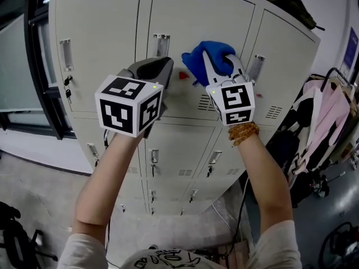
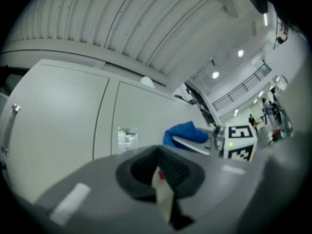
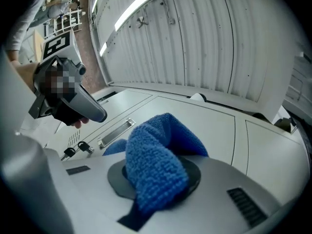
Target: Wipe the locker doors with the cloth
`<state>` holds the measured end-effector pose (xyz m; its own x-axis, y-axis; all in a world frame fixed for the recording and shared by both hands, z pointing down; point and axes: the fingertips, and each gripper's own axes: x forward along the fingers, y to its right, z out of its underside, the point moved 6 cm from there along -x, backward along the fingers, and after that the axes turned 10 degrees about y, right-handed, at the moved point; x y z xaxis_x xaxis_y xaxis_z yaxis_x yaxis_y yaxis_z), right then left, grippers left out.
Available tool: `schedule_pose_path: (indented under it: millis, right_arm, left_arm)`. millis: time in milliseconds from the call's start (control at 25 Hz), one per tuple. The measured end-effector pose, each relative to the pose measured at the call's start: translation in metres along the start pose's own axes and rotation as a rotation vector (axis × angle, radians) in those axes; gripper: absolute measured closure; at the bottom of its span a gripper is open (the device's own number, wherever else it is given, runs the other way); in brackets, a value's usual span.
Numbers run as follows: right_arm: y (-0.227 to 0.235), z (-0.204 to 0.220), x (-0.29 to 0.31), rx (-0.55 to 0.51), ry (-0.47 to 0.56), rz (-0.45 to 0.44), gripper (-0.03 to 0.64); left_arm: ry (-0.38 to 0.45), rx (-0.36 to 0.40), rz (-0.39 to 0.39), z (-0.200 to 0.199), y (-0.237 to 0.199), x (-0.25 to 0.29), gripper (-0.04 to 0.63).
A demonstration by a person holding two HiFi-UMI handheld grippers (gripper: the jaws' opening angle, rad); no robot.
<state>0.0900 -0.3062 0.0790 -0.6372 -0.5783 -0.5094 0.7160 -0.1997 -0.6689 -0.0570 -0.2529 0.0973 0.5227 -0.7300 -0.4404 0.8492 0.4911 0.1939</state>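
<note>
Wiping looks under way on the top row: the right gripper [image 1: 220,58], clamped on the blue cloth [image 1: 199,60], holds it at the upper locker doors [image 1: 185,15], beside a handle [image 1: 256,66]. The left gripper [image 1: 152,72] hangs nearby, jaws all but together on nothing. Next, likely, a firm sweep across the panel. Whether cloth touches metal cannot be told; arms hide much of the lower doors.
</note>
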Motion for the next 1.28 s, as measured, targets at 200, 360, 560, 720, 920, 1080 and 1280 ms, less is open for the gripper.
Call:
schedule_pose_path:
  millis: [200,360,560,720,920,1080,1280]
  right_arm:
    - [-0.016,0.003,-0.013,0.108,-0.008,0.010,0.584]
    - [-0.034,-0.010,-0.045,0.278,0.028,0.016,0.584]
    - [-0.080,-0.011,-0.107,0.499,-0.010,-0.030,0.584]
    - [-0.111,-0.015,-0.153,0.543,-0.043,0.007,0.584]
    - [-0.139,-0.004,-0.194,0.658,-0.090,0.054,0.584]
    - [-0.160,0.008,-0.204,0.679,-0.130,0.040,0.584]
    - [-0.166,0.002,-0.200,0.659,-0.117,0.015,0.584]
  left_arm:
    - [-0.016,-0.024,-0.010,0.020,0.002,-0.012,0.592]
    - [-0.022,-0.028,-0.026,0.035,0.004,-0.031,0.592]
    - [-0.010,-0.109,-0.015,0.068,0.026,-0.073,0.592]
    - [-0.057,-0.086,-0.022,0.098,0.056,-0.104,0.592]
    - [-0.079,-0.102,-0.049,0.119,0.067,-0.129,0.592]
    - [-0.144,-0.099,-0.037,0.142,0.076,-0.135,0.592]
    - [-0.165,-0.105,-0.019,0.150,0.084,-0.136,0.592]
